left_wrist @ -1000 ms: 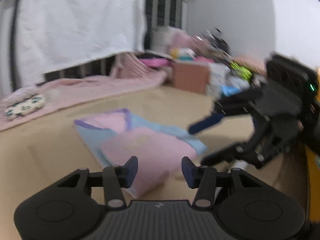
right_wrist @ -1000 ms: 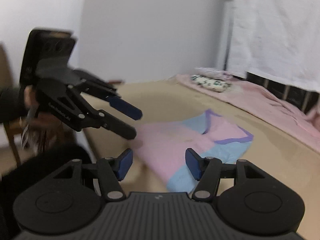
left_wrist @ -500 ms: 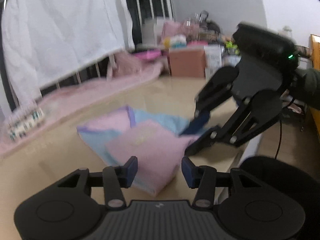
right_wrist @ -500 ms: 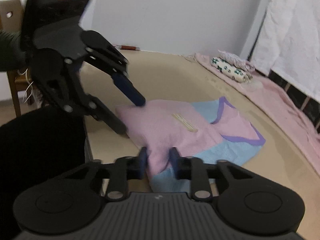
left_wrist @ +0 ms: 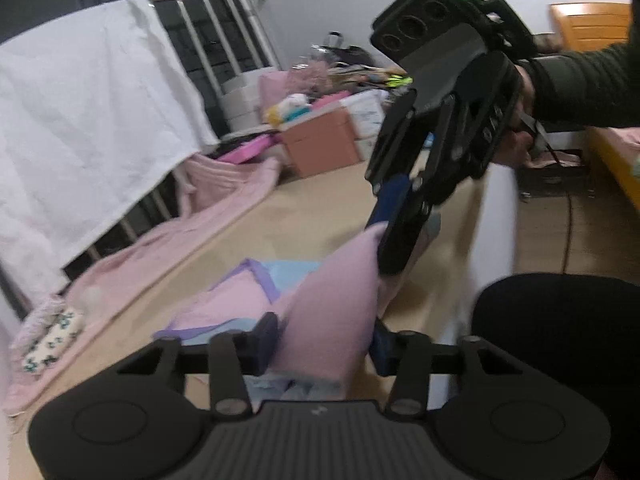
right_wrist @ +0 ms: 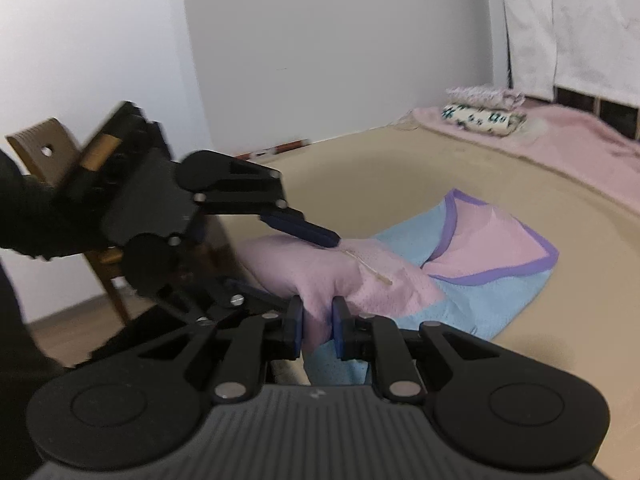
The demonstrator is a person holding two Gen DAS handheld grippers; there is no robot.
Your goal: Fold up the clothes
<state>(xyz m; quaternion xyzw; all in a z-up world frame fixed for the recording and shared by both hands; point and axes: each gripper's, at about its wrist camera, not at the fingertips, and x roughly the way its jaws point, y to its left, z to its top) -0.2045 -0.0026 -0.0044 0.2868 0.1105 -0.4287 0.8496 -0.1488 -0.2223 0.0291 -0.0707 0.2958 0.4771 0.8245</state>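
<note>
Garment [right_wrist: 360,276] now lifted; right tool [right_wrist: 317,322] clamped

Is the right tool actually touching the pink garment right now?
Touching. The right wrist view shows the right tool with both pads pressed against a bunched pink fold of the garment; no gap shows on either side.
</note>
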